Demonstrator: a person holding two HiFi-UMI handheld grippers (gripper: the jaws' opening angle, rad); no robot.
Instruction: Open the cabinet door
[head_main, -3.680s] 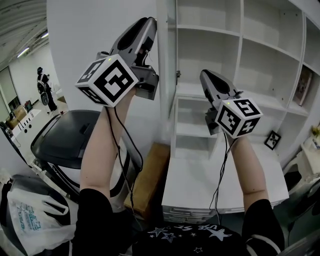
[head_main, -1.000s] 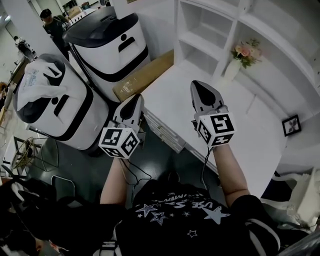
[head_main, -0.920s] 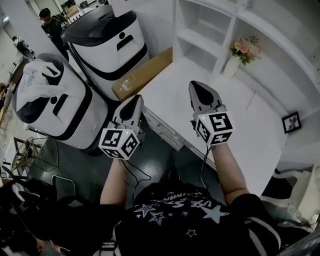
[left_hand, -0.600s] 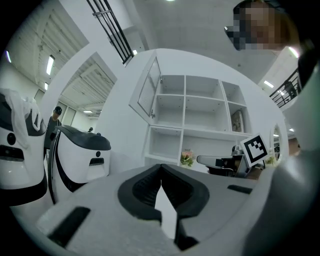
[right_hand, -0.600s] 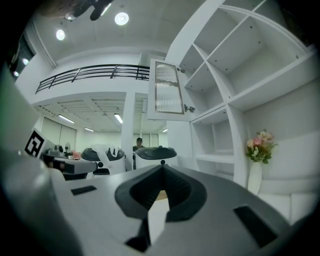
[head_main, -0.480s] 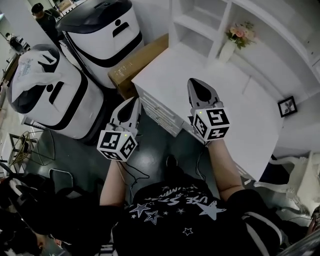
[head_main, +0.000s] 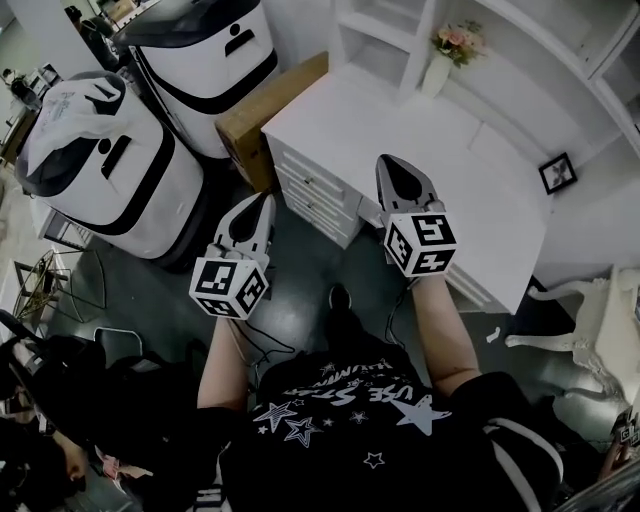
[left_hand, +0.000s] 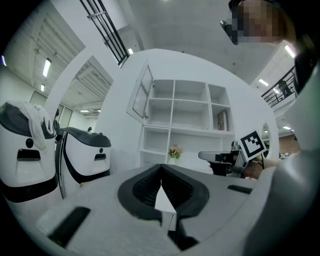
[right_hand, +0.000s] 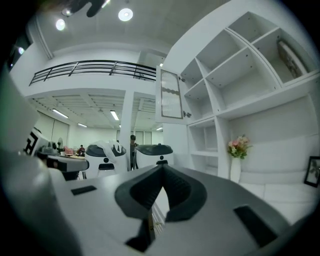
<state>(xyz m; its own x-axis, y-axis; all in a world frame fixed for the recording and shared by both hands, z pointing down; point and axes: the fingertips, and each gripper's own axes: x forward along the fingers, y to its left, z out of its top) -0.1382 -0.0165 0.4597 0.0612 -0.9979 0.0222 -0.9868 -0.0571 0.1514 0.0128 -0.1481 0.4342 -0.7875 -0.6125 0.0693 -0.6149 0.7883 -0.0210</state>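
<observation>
The white shelf cabinet (left_hand: 185, 120) stands ahead, and its glass-paned door (left_hand: 140, 92) is swung open at the upper left. In the right gripper view the same door (right_hand: 171, 101) hangs open beside the shelves (right_hand: 235, 85). My left gripper (head_main: 262, 198) is shut and holds nothing; it hovers over the dark floor in front of the drawers. My right gripper (head_main: 391, 162) is also shut and empty, level above the front edge of the white counter (head_main: 470, 150). Both are well back from the door, which is out of the head view.
Two white-and-black bin-like machines (head_main: 105, 170) (head_main: 205, 50) stand at the left, with a cardboard box (head_main: 272, 100) leaning by the drawer unit (head_main: 315, 195). A flower vase (head_main: 440, 60) and a small frame (head_main: 556, 172) sit on the counter. A white chair (head_main: 575, 335) is at the right.
Both grippers have come down from the raised door and drawn back from the cabinet. The counter and drawers now lie farther ahead. Both grippers stay shut and empty.
</observation>
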